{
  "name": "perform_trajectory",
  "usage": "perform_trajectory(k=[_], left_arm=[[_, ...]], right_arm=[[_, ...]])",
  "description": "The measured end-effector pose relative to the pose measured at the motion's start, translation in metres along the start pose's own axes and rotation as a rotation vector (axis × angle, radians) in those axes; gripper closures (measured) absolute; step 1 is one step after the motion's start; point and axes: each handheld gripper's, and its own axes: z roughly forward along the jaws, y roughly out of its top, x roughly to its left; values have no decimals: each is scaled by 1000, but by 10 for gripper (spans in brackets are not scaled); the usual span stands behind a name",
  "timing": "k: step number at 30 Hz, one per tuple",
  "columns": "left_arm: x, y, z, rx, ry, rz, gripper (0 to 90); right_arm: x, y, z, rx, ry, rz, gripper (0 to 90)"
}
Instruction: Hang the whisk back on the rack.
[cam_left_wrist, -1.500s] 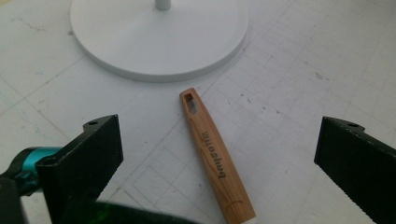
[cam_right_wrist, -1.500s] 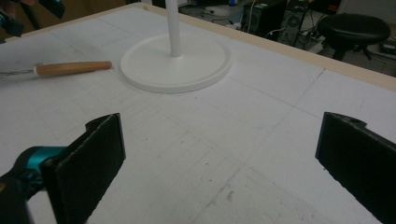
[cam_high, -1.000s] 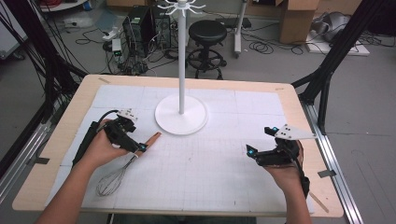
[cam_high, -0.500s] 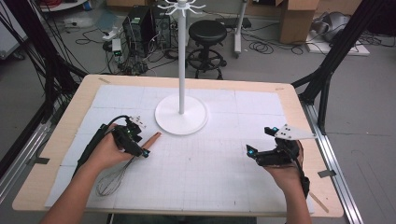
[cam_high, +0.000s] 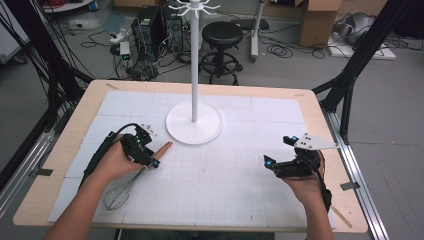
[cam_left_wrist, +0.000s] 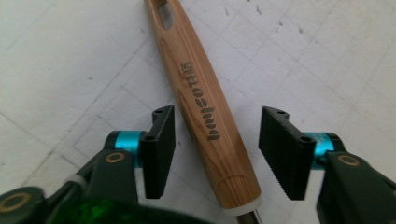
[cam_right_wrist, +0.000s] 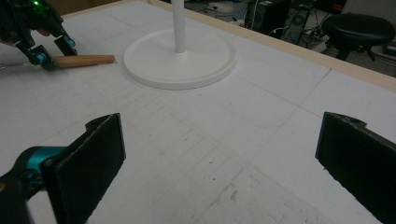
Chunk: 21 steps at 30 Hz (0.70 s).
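Whisk (cam_high: 131, 182) lies on the white mat of the desk (cam_high: 60, 165), toward the near-left corner, wire end nearest the near edge and wooden handle (cam_left_wrist: 201, 100) pointing toward the stand's round base (cam_high: 194, 122). Left gripper (cam_high: 148, 159) sits over the handle; jaws released, one on each side of the wood, a gap on both sides, not touching it. Handle carries dark printed lettering and a slot near its far tip. Right gripper (cam_high: 280, 151) rests near the right edge of the desk, well apart from the whisk, jaws spread wide with bare mat between them. White stand pole (cam_high: 194, 65) rises from the base near the middle of the far edge. Black stool (cam_high: 222, 37) on the floor beyond the desk.
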Motion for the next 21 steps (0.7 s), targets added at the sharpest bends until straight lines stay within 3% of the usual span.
perform_trajectory(k=[7,11,18,21], left_arm=[[2,3,0,12,8,-30,566],[0,9,2,51,30,-48,575],[-7,13,4,72,84,-97,606],[-9,14,4,80,104,-90,610]], right_arm=[[0,0,0,2,-1,4,4],[0,0,1,8,-3,-3,4],[0,0,0,5,-2,1,4],[-1,0,0,3,-4,-1,4]])
